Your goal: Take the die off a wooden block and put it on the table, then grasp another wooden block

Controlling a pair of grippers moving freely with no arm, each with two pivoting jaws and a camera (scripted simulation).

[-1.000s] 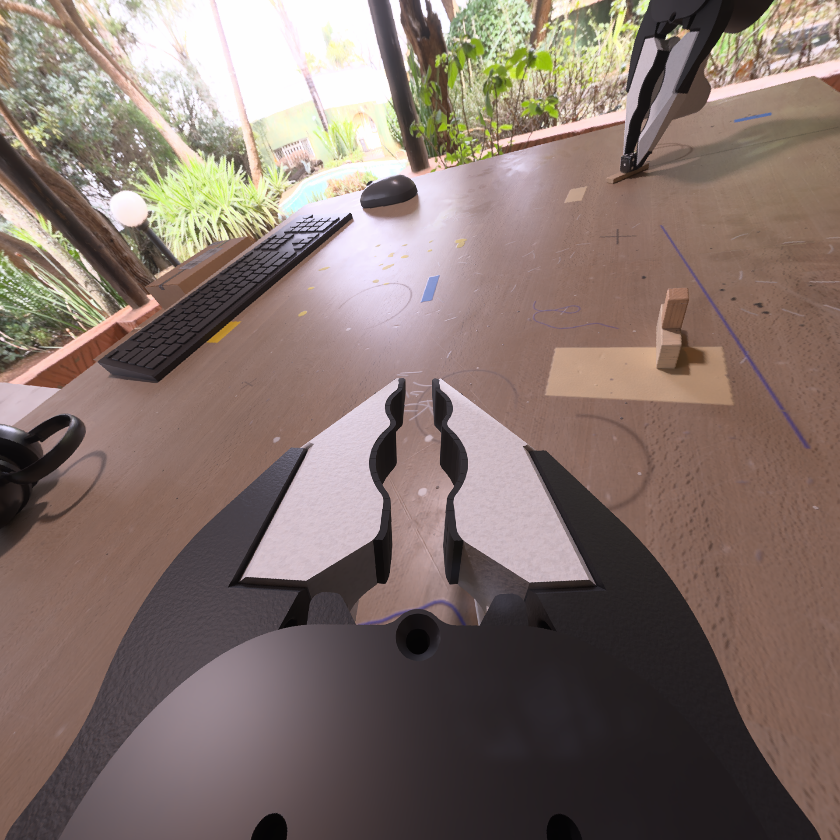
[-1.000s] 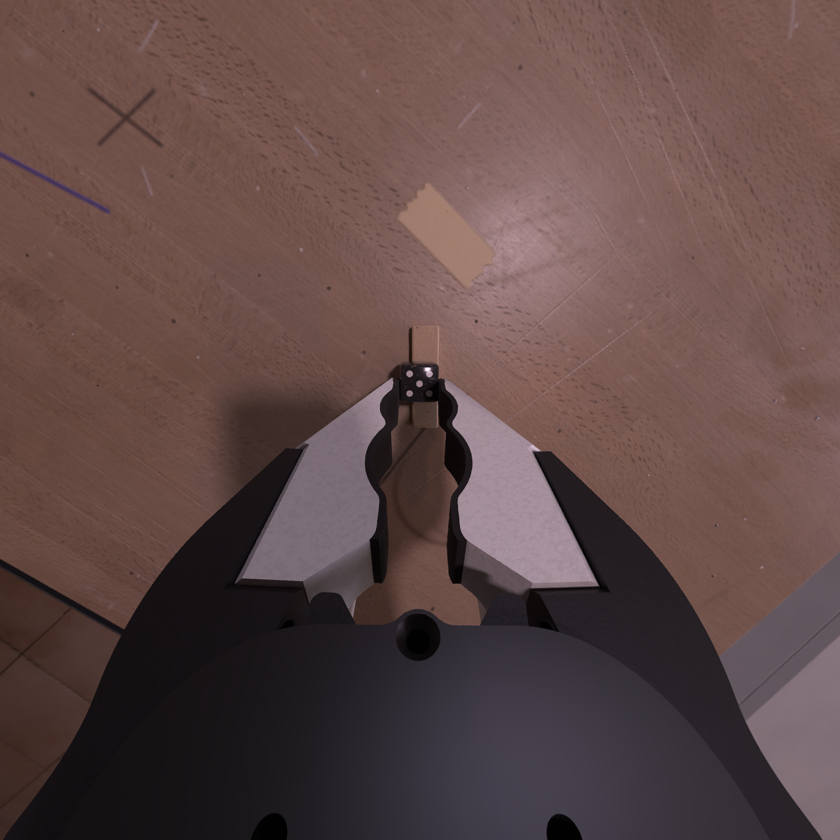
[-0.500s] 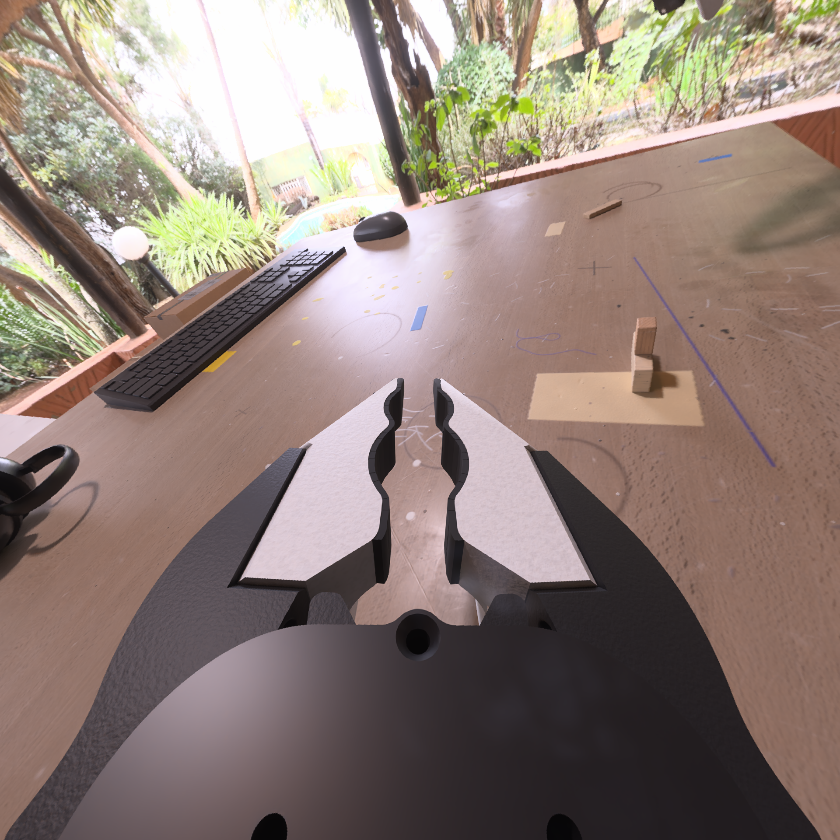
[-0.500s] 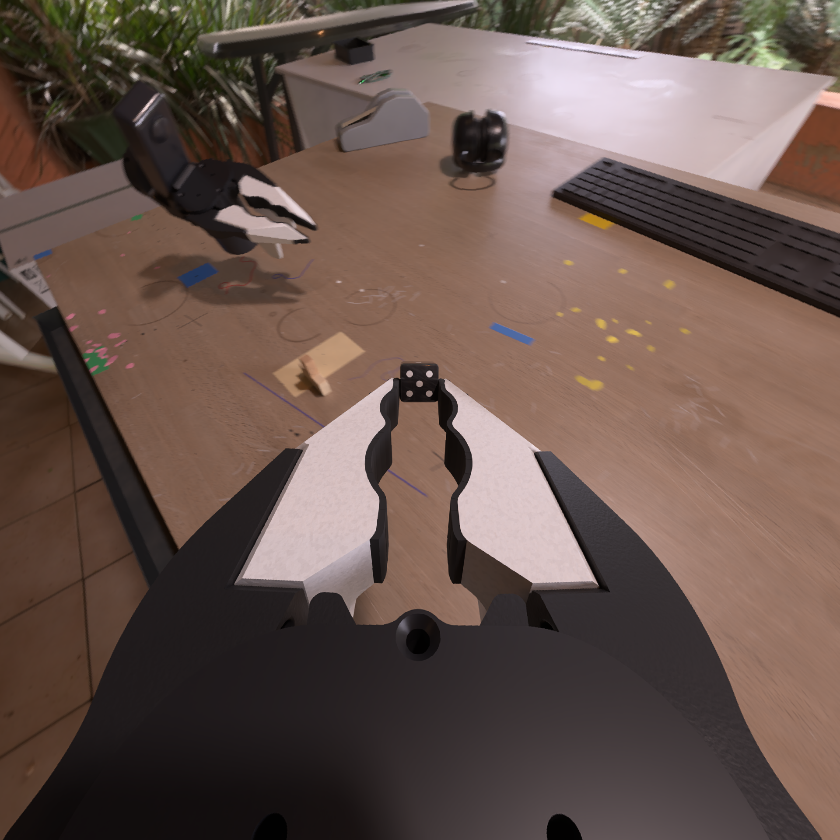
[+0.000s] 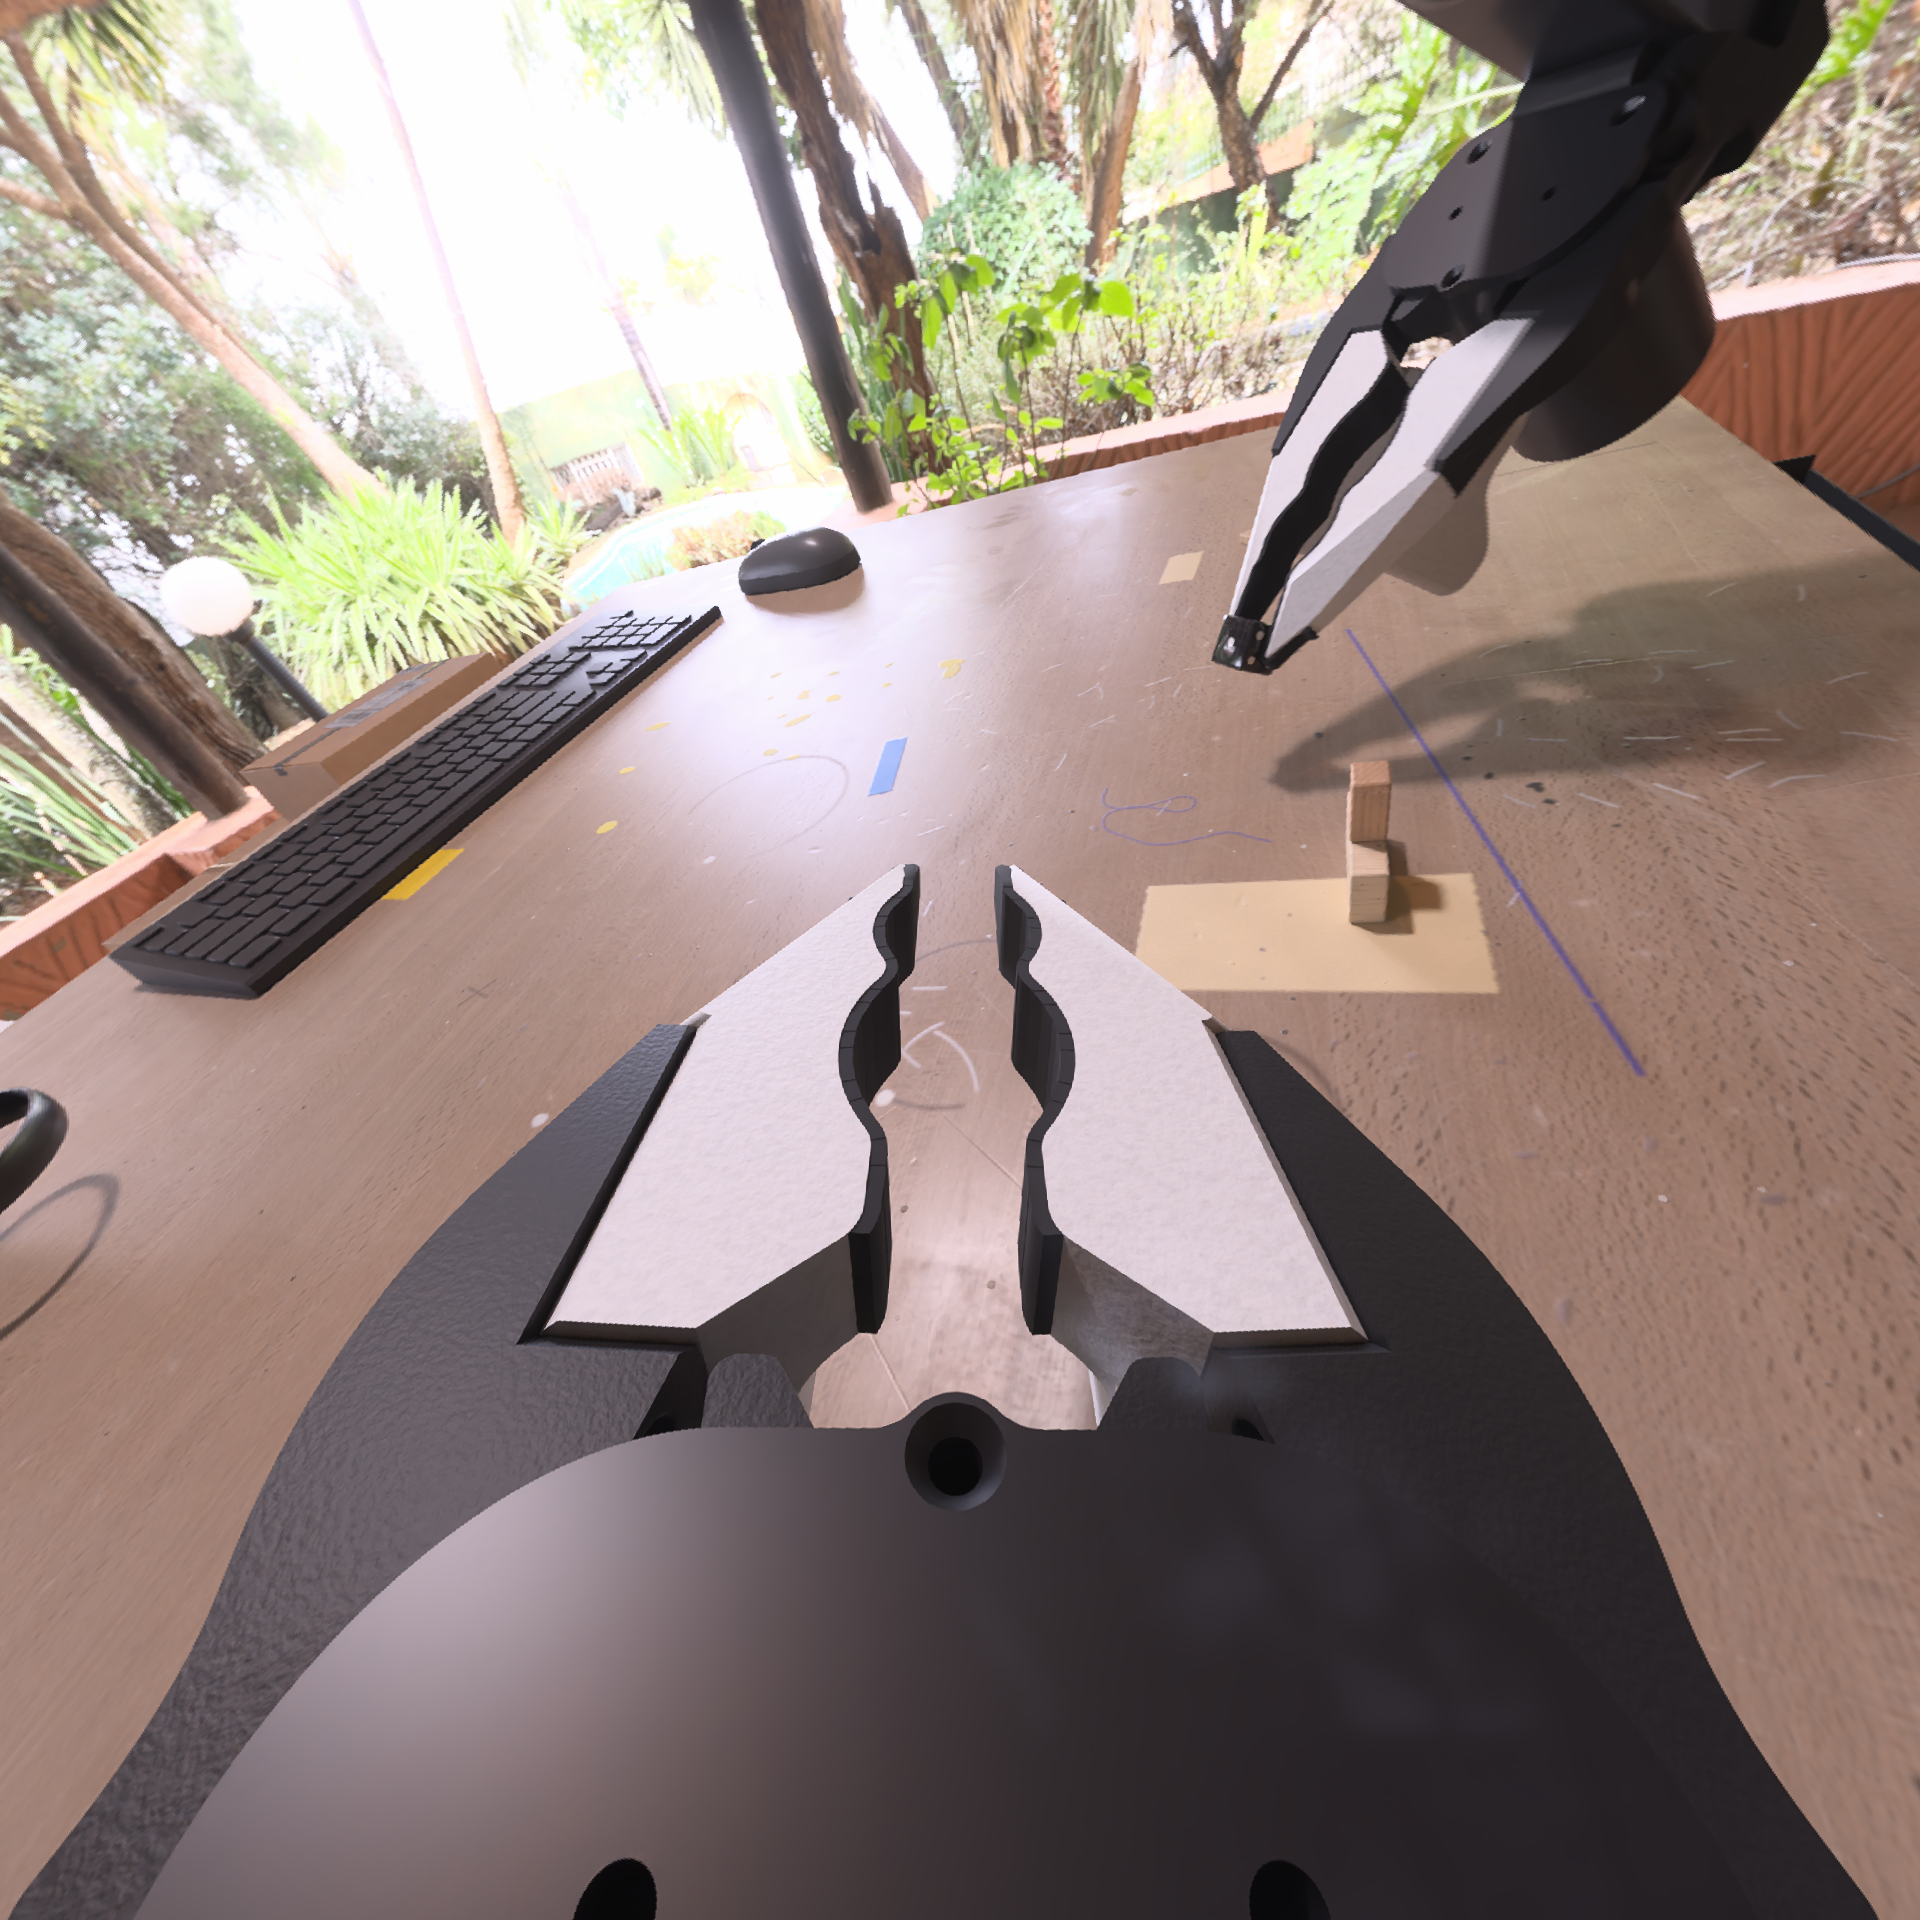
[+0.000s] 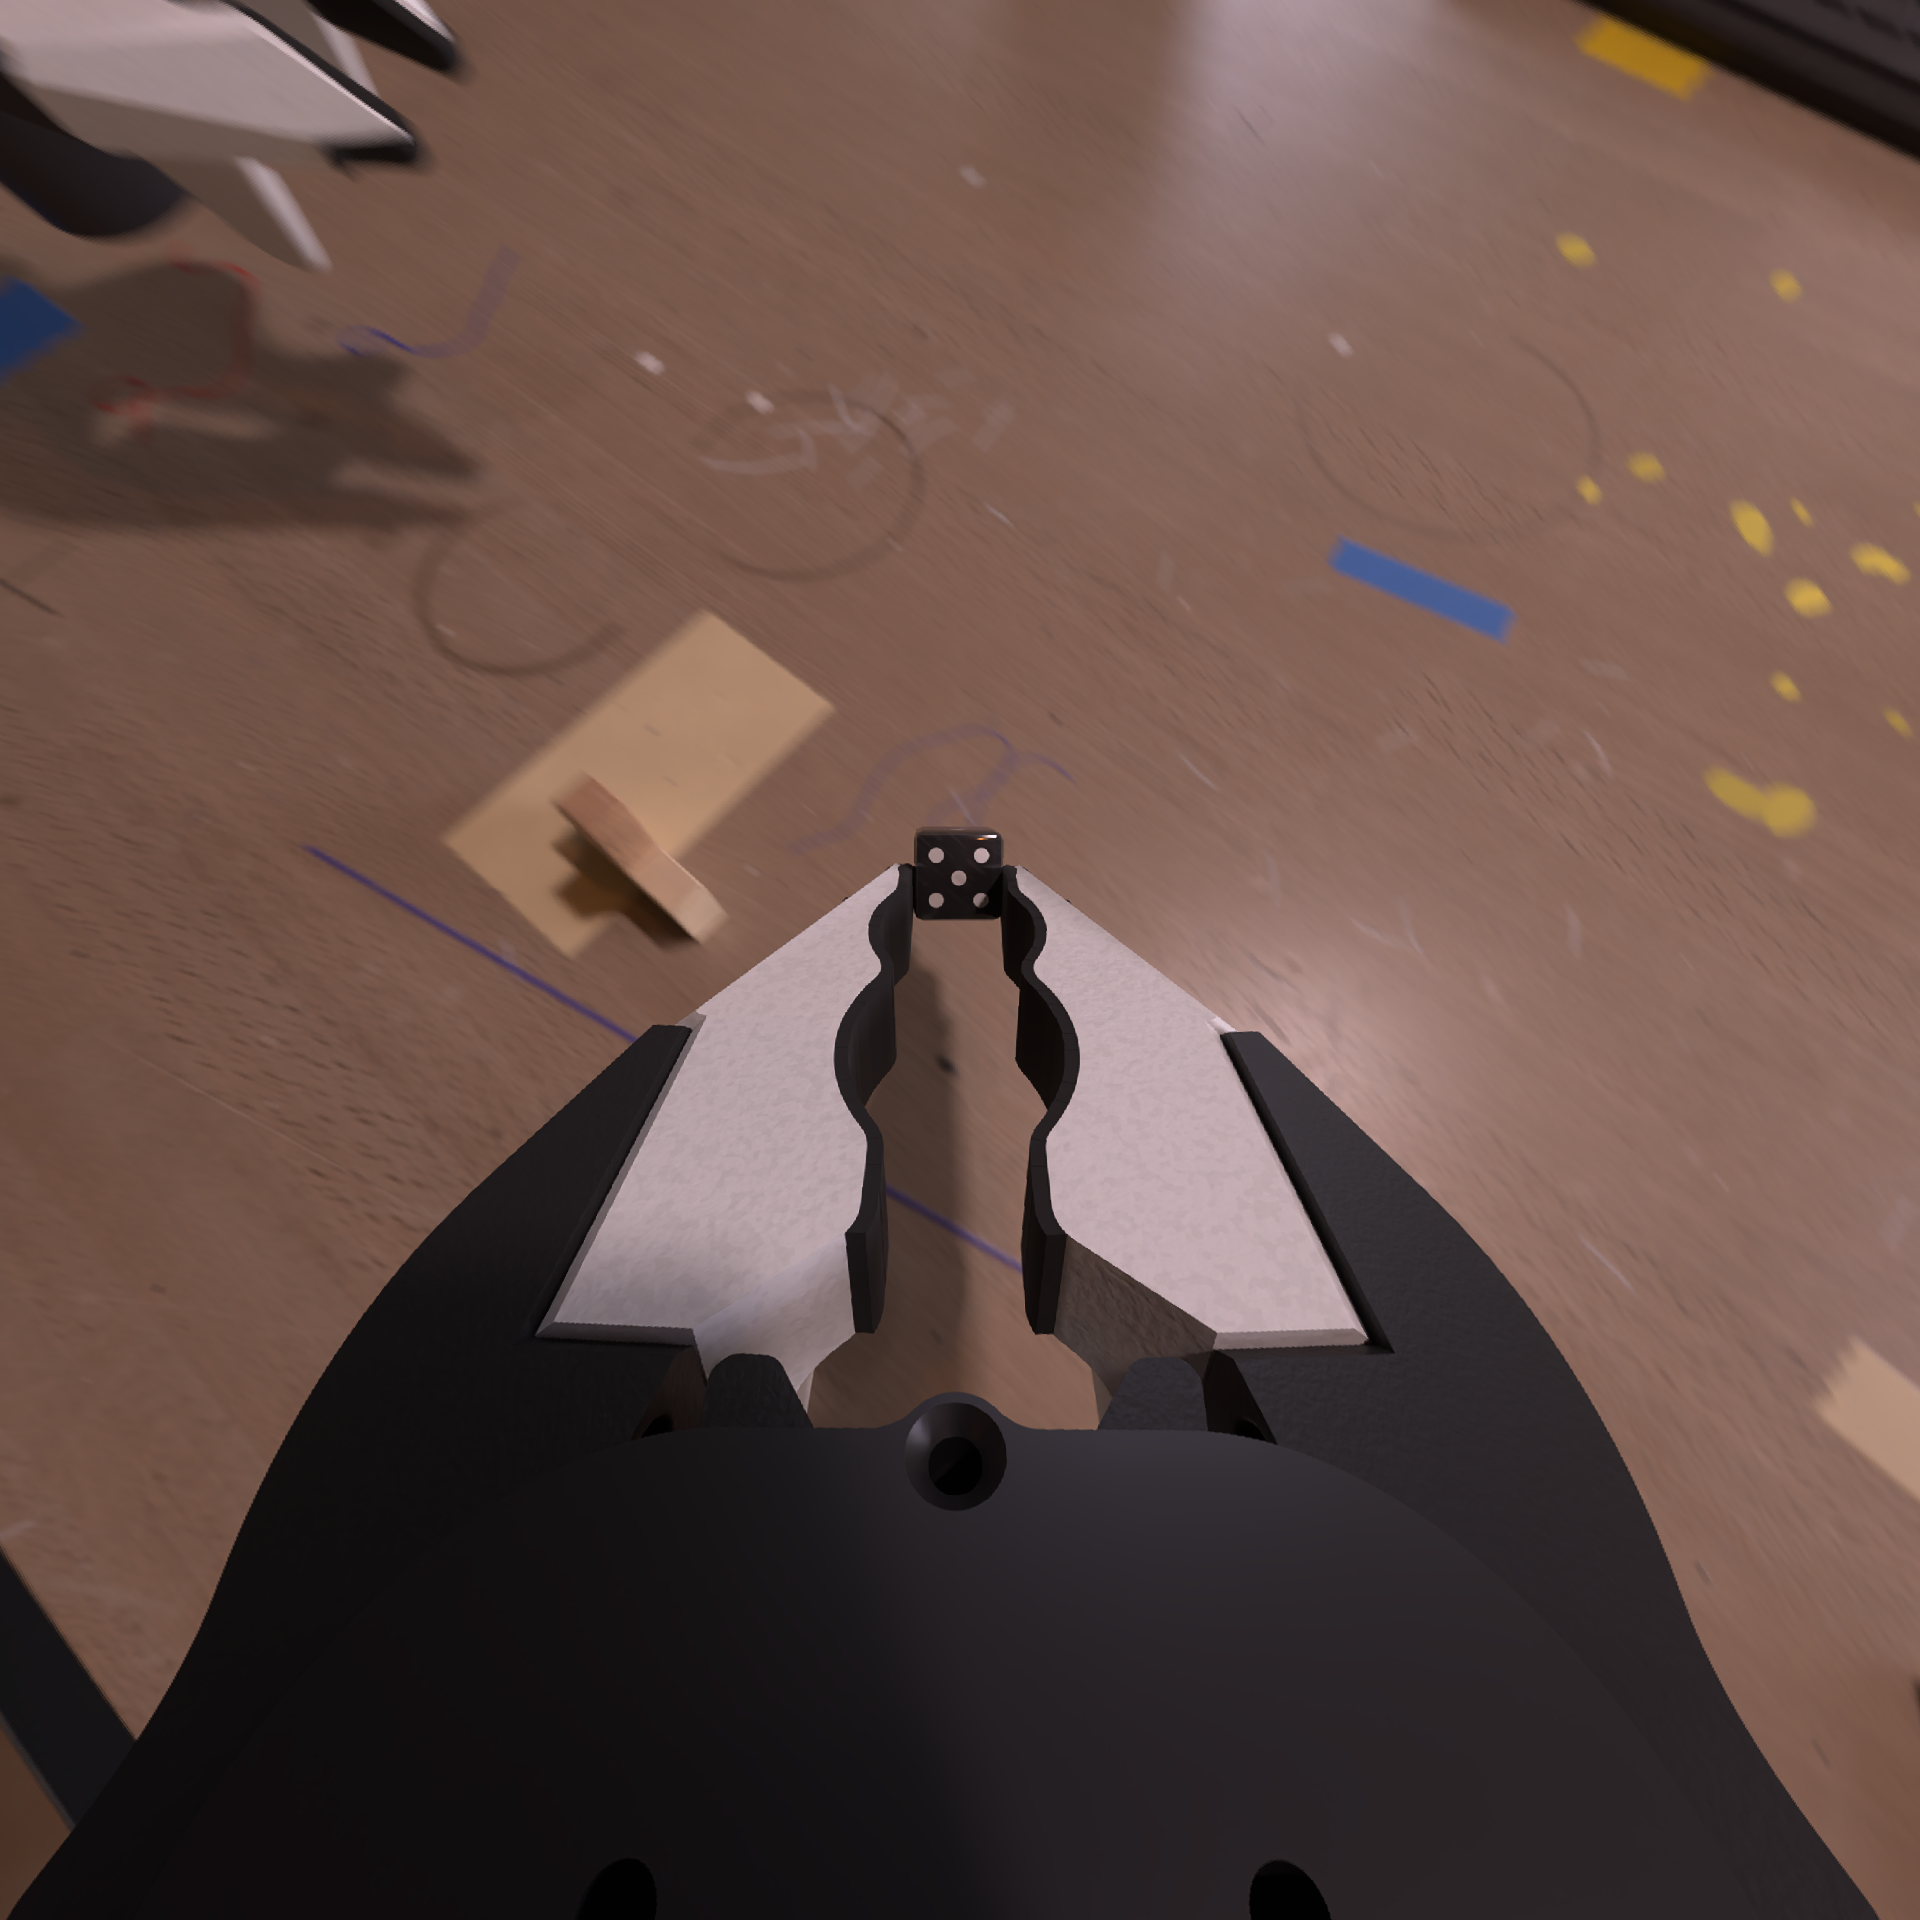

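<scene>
The brown tabletop (image 5: pixel 1039 665) carries a black keyboard (image 5: pixel 416 800) and a dark mouse (image 5: pixel 798 559) on its far left side. The left tongs (image 5: pixel 956 883) hover low over it, slightly spread and holding nothing. The right tongs (image 6: pixel 958 878) hang in the air, pinching the black die (image 6: pixel 957 873) at their tips. Two wooden blocks (image 5: pixel 1368 852) stand stacked on a tan patch (image 5: pixel 1247 951), below and just beside the die.

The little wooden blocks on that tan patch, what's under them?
The lower wooden block stands on a tan patch on the table, with the upper wooden block stacked on it. Whatever lies beneath the patch is covered.
</scene>
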